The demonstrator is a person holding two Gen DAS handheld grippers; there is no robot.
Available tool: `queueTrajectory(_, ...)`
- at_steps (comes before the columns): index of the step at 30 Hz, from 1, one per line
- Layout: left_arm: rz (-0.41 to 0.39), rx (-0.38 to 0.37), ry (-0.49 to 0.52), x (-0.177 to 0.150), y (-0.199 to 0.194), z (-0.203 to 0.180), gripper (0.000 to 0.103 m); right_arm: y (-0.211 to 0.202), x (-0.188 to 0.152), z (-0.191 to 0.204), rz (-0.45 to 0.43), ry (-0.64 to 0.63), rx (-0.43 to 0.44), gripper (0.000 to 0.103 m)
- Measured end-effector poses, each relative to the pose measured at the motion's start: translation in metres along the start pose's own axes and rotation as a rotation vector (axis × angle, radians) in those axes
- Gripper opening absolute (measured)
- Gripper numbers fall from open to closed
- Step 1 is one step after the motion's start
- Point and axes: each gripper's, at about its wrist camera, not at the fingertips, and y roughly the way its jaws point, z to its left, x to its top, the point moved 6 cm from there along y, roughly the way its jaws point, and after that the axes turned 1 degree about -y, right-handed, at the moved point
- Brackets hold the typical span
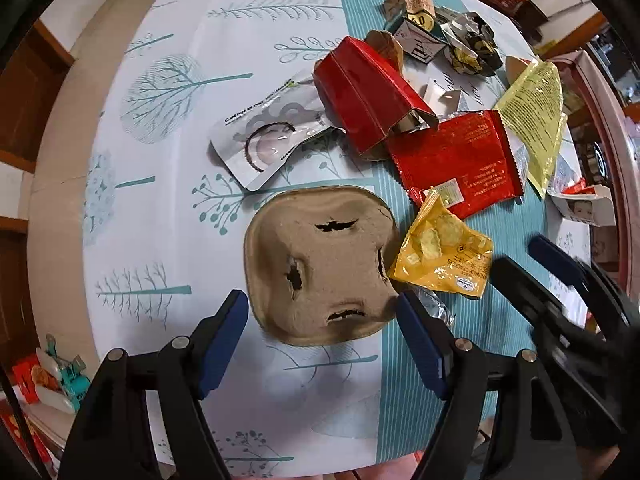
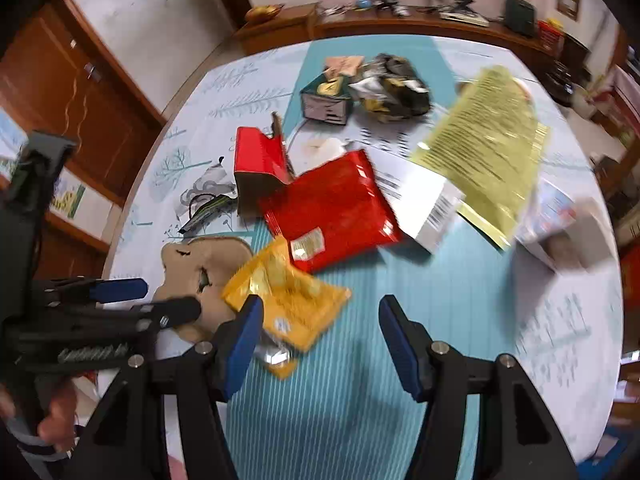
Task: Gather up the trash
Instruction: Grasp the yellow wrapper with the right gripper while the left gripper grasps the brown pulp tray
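Observation:
Trash lies scattered on a table with a tree-print cloth (image 1: pixel 168 184). A brown pulp cup tray (image 1: pixel 320 264) sits just ahead of my open left gripper (image 1: pixel 322 312), whose blue fingertips flank its near edge. A yellow cracker wrapper (image 1: pixel 444 252) lies to its right; in the right wrist view the wrapper (image 2: pixel 288 296) is just ahead-left of my open, empty right gripper (image 2: pixel 320 320). A red snack bag (image 2: pixel 332 208), a red folded carton (image 1: pixel 368 96), a white pouch (image 1: pixel 272 136) and a yellow-green bag (image 2: pixel 488 148) lie further off.
A green box (image 2: pixel 326 98) and crumpled foil wrapper (image 2: pixel 392 84) sit at the far side. A white carton (image 1: pixel 584 206) lies at the right table edge. My right gripper shows in the left wrist view (image 1: pixel 560 272). Wooden cabinets (image 2: pixel 80 92) and a cluttered sideboard (image 2: pixel 400 20) surround the table.

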Motion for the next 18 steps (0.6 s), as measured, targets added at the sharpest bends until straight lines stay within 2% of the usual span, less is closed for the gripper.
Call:
queueTrajectory(7,0.020,-0.046,-0.016,0.009,0.000,0.008,0.075,0.035,-0.001,0.010,0.088,-0.089,0.020,0.060)
queueTrajectory(8,0.024,-0.053,-0.019,0.009,0.000,0.008,0.075,0.036,-0.003,0.013,0.090,-0.106,0.022,0.057)
queueTrajectory(10,0.031,-0.060,-0.022,0.011,0.001,0.008,0.075,0.039,-0.010,0.018,0.111,-0.148,0.010,0.037)
queueTrajectory(15,0.036,-0.054,-0.014,0.018,0.001,0.006,0.075,0.032,-0.026,0.019,0.113,-0.129,0.020,0.029)
queueTrajectory(17,0.042,-0.036,-0.003,0.020,0.003,0.003,0.075,0.025,-0.031,0.014,0.091,-0.091,0.012,0.017)
queueTrajectory(18,0.044,-0.018,0.010,0.021,0.005,0.001,0.075,0.020,-0.033,0.010,0.081,-0.061,0.009,0.006)
